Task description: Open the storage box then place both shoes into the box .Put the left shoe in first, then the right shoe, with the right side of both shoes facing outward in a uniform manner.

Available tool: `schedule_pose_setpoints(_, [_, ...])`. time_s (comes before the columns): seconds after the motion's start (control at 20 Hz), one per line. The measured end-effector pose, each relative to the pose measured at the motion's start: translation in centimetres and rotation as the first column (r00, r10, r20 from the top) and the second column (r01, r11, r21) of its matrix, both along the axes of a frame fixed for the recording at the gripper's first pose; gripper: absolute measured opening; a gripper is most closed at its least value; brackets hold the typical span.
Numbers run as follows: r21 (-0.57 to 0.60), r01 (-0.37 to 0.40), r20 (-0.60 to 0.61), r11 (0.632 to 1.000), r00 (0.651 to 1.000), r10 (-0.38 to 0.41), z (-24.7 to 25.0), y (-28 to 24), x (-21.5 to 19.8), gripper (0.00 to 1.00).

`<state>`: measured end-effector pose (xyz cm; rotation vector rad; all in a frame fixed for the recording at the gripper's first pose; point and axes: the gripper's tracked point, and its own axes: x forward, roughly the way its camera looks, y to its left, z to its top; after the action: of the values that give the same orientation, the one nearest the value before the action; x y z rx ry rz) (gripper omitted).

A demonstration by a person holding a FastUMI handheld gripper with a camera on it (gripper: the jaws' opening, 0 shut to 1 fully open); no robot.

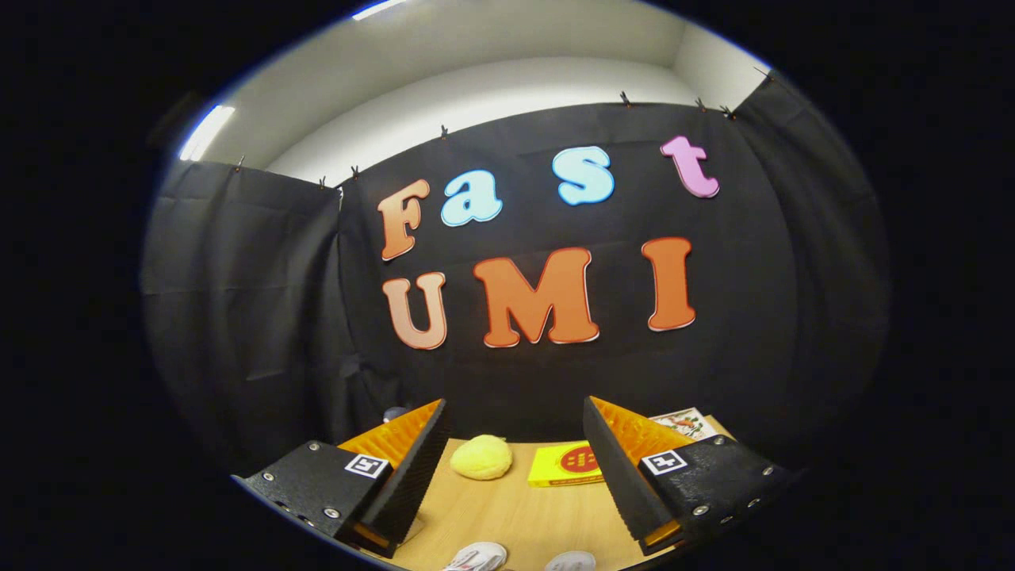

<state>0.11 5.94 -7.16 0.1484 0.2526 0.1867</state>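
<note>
The claw [515, 468] stands wide open with nothing between its fingers, held up over the wooden bench [507, 515] and looking level at the booth's black wall rather than down at the work. Judging by this, the task has hardly begun: no storage box can be seen from here, so whether it is open or shut cannot be told, and neither shoe is in the claw. Low down between the fingers, at the near rim of the bench, two pale rounded shapes peek up, a white shoe [476, 557] with what seems a touch of red on it and a second greyish shoe [570, 561] just beside it; only their tops show, so which is left and which right cannot be told. Both appear to lie loose on the bench, so opening the box and placing the left shoe, then the right, all look to be ahead. Counting the rest: one yellow fuzzy ball [481, 457] beyond the fingers, one flat yellow packet [566, 464] with a red mark just beside it, one printed card [683, 423] behind the right finger, and one small dark rounded thing [394, 413] behind the left finger, too small to name.
</note>
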Motion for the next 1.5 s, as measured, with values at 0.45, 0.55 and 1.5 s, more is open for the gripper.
schedule_pose_setpoints(0.45, [0.273,-0.157,-0.325,0.949,0.913,0.245,-11.5,9.8,-2.2,0.98])
schedule_pose_setpoints(0.55, [0.326,-0.177,-0.381,0.929,0.875,0.300,-13.9,12.1,-3.1,0.98])
schedule_pose_setpoints(1.5, [0.578,-0.257,-0.669,0.775,0.395,0.630,-32.7,28.2,-14.8,0.98])
